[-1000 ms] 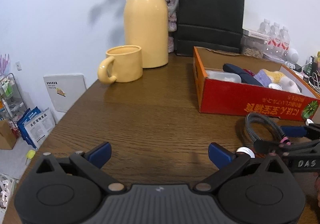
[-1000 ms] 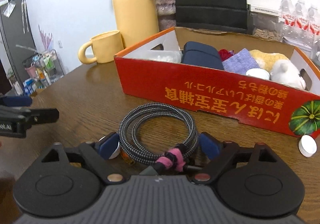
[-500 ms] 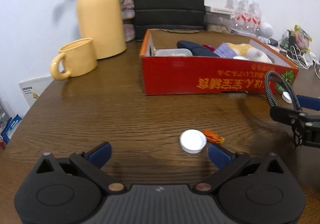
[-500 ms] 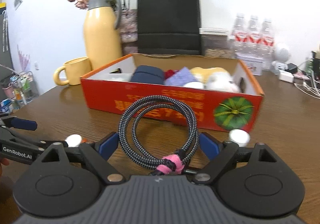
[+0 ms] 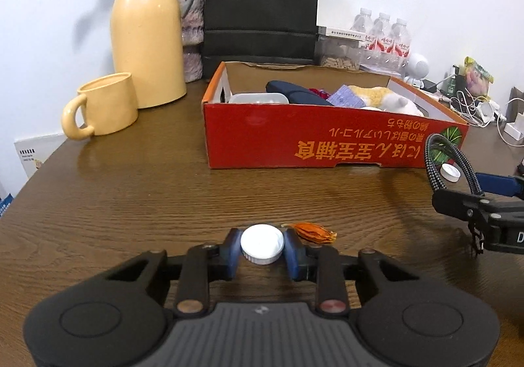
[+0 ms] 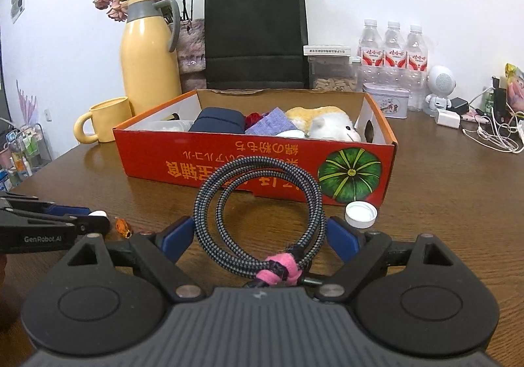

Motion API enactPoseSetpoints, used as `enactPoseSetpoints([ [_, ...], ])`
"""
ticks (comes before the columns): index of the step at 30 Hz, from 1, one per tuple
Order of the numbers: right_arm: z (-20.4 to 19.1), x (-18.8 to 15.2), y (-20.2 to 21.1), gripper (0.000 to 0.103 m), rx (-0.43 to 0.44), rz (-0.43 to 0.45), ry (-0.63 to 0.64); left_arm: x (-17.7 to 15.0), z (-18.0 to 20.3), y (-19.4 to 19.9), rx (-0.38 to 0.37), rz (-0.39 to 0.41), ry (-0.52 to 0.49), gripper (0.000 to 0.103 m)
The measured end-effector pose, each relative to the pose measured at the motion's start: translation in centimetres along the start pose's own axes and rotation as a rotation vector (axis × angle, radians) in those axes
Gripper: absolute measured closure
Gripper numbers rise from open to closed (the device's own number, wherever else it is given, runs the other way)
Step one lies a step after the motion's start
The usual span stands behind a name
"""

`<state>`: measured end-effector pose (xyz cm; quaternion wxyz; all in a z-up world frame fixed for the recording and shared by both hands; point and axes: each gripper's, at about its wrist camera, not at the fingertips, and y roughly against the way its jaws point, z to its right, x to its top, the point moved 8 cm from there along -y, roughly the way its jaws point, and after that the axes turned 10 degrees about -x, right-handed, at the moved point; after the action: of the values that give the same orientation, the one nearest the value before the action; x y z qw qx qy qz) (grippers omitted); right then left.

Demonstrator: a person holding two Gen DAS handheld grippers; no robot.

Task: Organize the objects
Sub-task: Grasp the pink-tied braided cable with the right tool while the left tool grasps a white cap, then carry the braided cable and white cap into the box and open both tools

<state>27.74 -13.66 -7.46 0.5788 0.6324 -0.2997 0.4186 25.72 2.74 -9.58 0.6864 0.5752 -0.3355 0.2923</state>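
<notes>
My left gripper [image 5: 262,249] was closing on a white cap [image 5: 262,248] near the table's [image 5: 131,190] front edge; my right gripper [image 6: 258,237], spread wide, carried a coiled cable [image 6: 258,213]. The shallow cap could squirt free, I judged.

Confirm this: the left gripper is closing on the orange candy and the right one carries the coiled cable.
Not the candy. In the left wrist view the left gripper is closing on the white cap; the orange candy lies beside it. The right gripper does carry the coiled cable.
</notes>
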Motion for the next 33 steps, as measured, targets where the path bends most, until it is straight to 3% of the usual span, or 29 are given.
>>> enactPoseSetpoints([
  [17,-0.2,0.1,0.9,0.015,0.001,0.025,0.017,1.0,1.1,2.1,0.015,0.083,-0.020,0.076],
  [33,-0.2,3.4,1.6,0.014,-0.004,0.052,0.034,6.9,3.9,2.4,-0.031,0.163,-0.047,0.076],
])
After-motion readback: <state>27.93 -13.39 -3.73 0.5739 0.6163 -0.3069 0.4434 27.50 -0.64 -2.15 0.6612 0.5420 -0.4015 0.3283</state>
